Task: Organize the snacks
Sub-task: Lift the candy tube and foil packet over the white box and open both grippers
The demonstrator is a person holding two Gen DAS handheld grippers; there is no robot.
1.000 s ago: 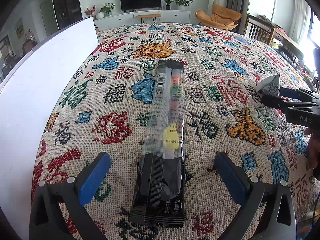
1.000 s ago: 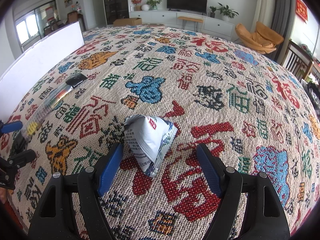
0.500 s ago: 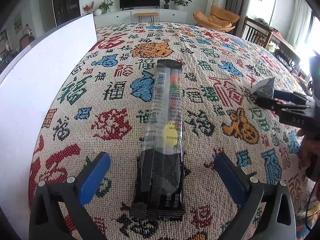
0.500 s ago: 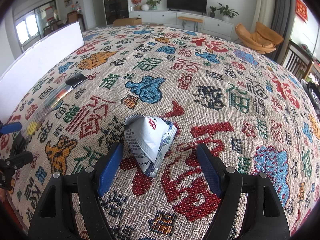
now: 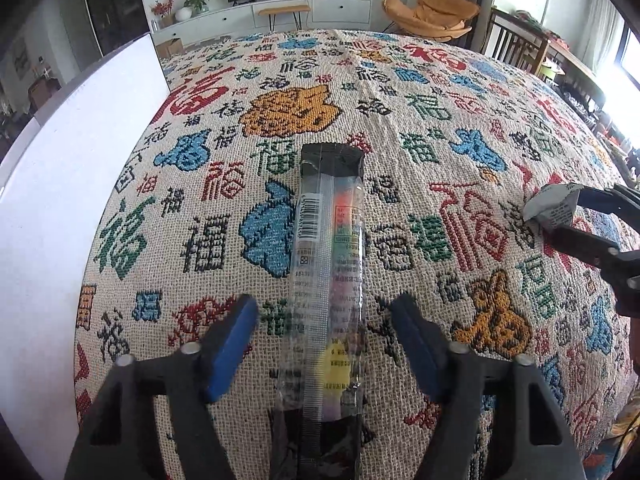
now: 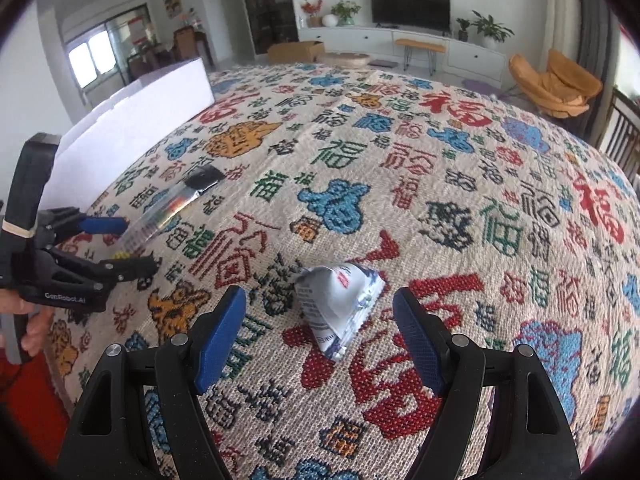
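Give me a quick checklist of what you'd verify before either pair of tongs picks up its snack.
1. Long clear packet lies lengthwise between the left tongs: ok.
2. Left tongs gripping it: not ok; jaws closing, pads not touching yet.
3. Small white pouch sits between the right tongs: ok.
4. Right tongs gripping it: not ok; jaws wide open.
5. The two pairs of tongs clear of each other: ok.
6. White box open and ready to receive snacks: cannot tell.

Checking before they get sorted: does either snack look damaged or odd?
The white pouch between the right gripper's open jaws looks crumpled and folded. The long clear-and-black packet lies flat, seemingly intact.
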